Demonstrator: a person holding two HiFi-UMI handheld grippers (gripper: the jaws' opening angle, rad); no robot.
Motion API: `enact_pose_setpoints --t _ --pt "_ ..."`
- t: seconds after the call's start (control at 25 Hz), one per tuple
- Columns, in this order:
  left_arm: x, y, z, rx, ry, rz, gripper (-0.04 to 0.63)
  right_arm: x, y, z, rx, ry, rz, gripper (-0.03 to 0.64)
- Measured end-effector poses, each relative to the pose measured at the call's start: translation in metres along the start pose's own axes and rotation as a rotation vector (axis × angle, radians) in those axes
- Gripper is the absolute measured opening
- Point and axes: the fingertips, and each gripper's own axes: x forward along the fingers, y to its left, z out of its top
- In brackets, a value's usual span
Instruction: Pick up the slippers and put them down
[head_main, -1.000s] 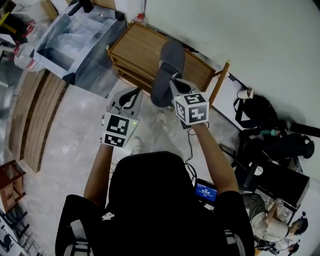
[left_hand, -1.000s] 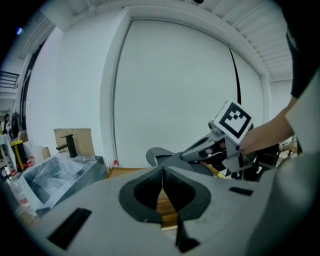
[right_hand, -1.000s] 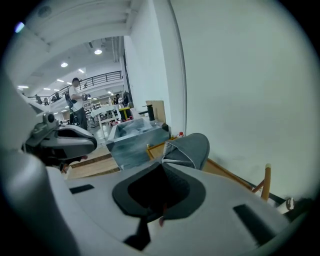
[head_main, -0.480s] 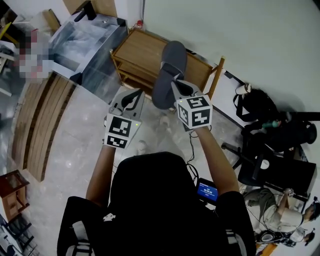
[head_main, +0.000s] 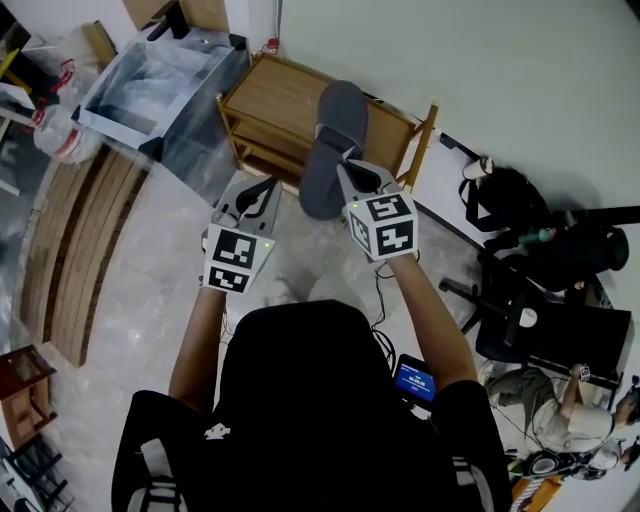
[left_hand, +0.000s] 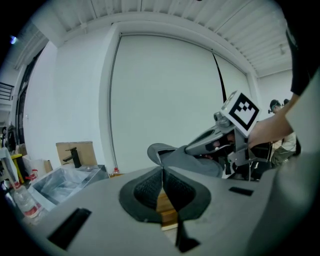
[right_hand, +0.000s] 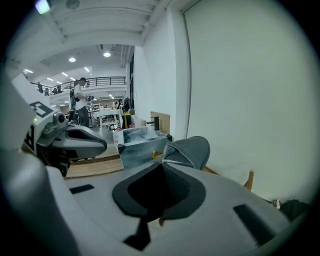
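Observation:
A grey slipper (head_main: 330, 150) hangs in the air above a low wooden shoe rack (head_main: 285, 105) that stands against the white wall. My right gripper (head_main: 345, 168) is shut on the slipper's near end; in the right gripper view the slipper (right_hand: 189, 150) sticks out past the closed jaws (right_hand: 162, 169). To the left of it, my left gripper (head_main: 262, 190) is held level and shut with nothing in it. From the left gripper view (left_hand: 161, 172) the slipper (left_hand: 195, 162) and the right gripper (left_hand: 222, 135) show at the right. No second slipper shows.
A clear plastic bin (head_main: 160, 85) stands left of the rack, and wooden boards (head_main: 70, 230) lie on the floor further left. Black bags and a chair (head_main: 540, 260) crowd the right side, where a person sits (head_main: 560, 405).
Both grippers have drifted a little upward and toward the rack together. The slipper stays in the right gripper.

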Motion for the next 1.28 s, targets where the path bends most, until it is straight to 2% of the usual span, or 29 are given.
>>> enact_pose_setpoints --t 0.48,0.76,1.28 --pt "-0.015 -0.022 0.025 0.015 -0.010 0.084 0.006 -0.040 -0.004 -0.003 -0.027 -0.025 0.071 0.005" --pt "-0.025 -0.069 0.027 -0.001 0.001 0.113 0.006 -0.085 -0.012 -0.021 -0.020 -0.045 0.108 0.005" --pt "-0.064 -0.158 0.030 0.027 0.015 0.182 0.006 -0.159 -0.005 -0.057 -0.044 -0.091 0.181 0.005"
